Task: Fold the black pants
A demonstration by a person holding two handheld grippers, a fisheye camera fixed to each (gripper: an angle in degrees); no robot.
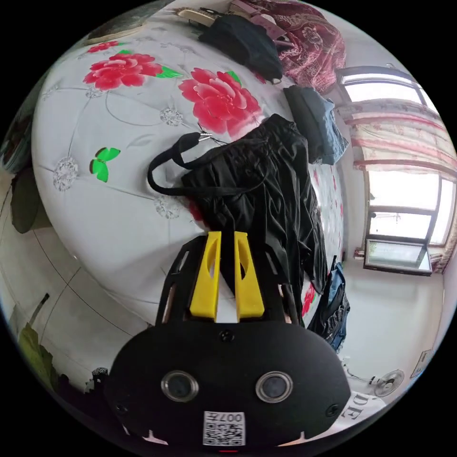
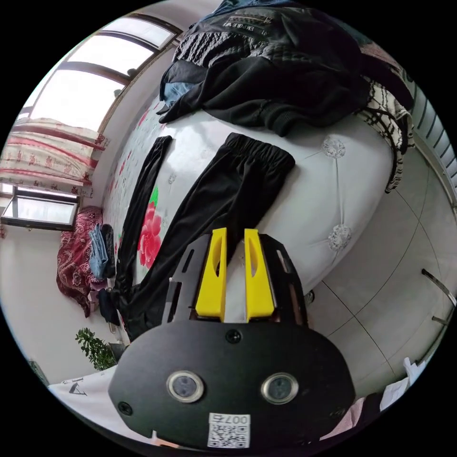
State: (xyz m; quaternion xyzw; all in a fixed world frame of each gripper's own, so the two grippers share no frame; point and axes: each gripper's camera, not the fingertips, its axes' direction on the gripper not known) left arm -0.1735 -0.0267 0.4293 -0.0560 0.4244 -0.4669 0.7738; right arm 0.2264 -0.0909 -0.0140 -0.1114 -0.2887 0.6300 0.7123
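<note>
Bedroom of a home: bed (image 1: 119, 228) under a flowered white sheet, clothes heaped on it, curtained window (image 1: 400, 190), tiled floor (image 2: 381, 295), potted plant (image 2: 95, 350).

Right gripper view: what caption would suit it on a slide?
Hand-held gripper with yellow jaws slightly parted, poised over black pants spread on a floral bed.

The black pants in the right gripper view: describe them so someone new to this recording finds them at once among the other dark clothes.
Start at the white flowered bed. A heap of dark jackets sits at one end; just beside it, the black pants lie spread flat, two long legs splayed apart. Their gathered elastic cuff and flat, stretched-out shape set them apart from the bunched jackets.
</note>
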